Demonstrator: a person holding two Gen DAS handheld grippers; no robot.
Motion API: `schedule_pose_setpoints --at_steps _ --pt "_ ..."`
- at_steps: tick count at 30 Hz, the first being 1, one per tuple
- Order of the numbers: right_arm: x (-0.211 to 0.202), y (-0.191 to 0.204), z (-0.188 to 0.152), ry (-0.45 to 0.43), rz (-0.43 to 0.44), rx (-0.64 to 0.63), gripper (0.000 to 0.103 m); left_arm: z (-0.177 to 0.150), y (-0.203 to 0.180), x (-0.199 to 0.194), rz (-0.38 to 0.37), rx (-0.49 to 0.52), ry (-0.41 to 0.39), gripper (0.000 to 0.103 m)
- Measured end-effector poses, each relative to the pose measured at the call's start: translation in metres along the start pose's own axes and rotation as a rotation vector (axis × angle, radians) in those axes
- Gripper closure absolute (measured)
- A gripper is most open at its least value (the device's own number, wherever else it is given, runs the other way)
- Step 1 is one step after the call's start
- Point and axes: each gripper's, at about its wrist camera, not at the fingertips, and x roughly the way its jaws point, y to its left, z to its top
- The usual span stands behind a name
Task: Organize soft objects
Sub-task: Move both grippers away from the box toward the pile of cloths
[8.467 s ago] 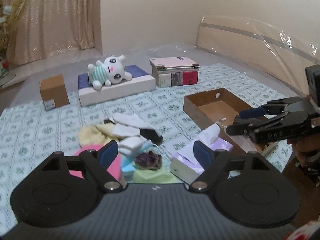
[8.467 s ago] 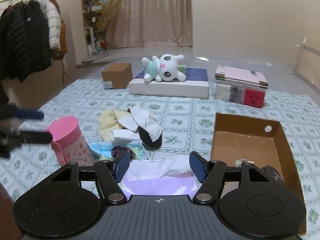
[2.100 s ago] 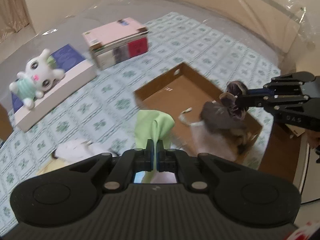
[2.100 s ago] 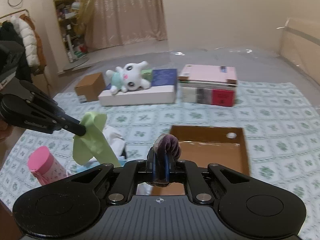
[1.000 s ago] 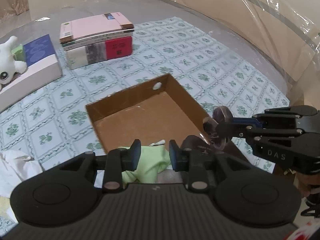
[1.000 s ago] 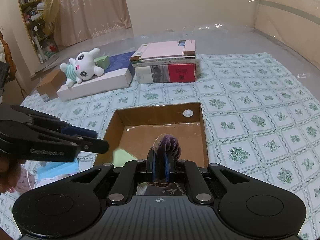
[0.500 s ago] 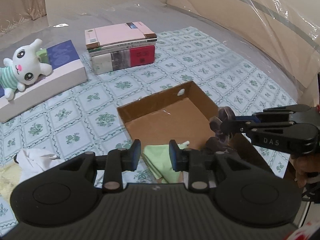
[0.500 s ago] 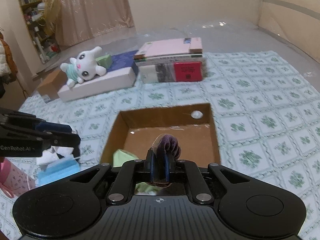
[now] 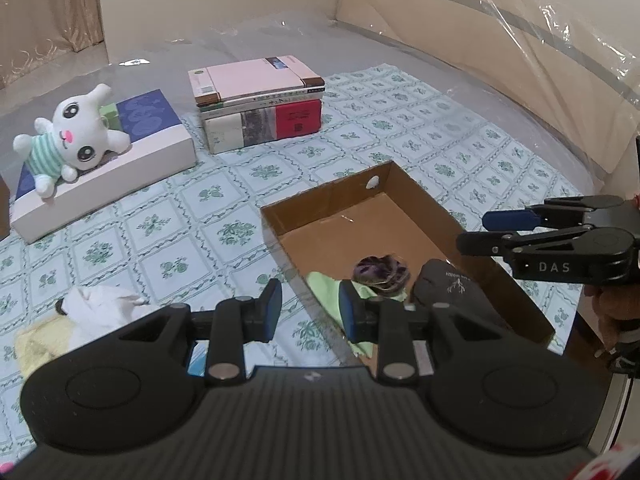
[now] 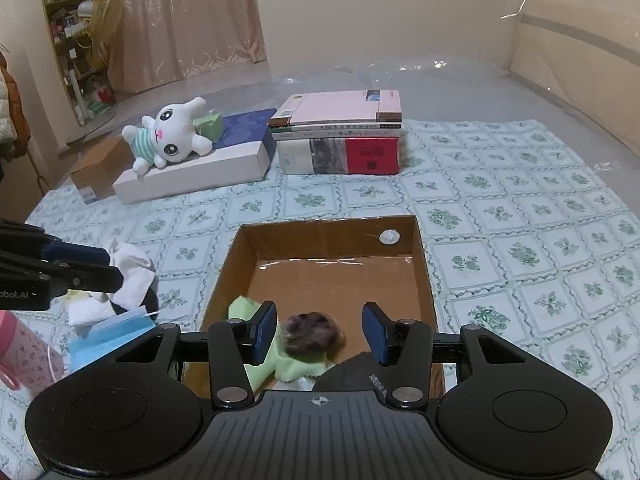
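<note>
My right gripper (image 10: 319, 335) has just been opening its jaws, nothing pinched now, so the purple scrunchie (image 10: 314, 333) drops onto the green cloth (image 10: 256, 350) inside the cardboard box (image 10: 328, 227); my left gripper (image 9: 309, 309) hangs slightly parted, empty, beside the box.

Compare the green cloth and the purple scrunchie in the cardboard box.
The green cloth is flat fabric, pale green and spread along the box's near left corner. The purple scrunchie is a small, dark, bunched ring. The cloth lies underneath and the scrunchie sits partly on top of it, beside a dark garment. Both are soft and lie inside the cardboard box, and neither is held.
</note>
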Motion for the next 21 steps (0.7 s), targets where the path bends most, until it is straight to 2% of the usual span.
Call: schedule_pose_setpoints --at_steps 9,18,21 --pt "-0.034 0.04 -0.006 -0.021 0.036 -0.036 0.055 -0.018 0.032 -0.065 0.035 -0.026 -0.037 0.076" --pt "-0.064 0.099 0.002 -0.054 0.128 -0.087 0.055 -0.044 0.083 -0.14 0.118 -0.08 -0.083 0.069" --pt "-0.068 0.118 0.003 -0.06 0.143 -0.117 0.055 -0.055 0.098 -0.157 0.147 -0.09 -0.084 0.064"
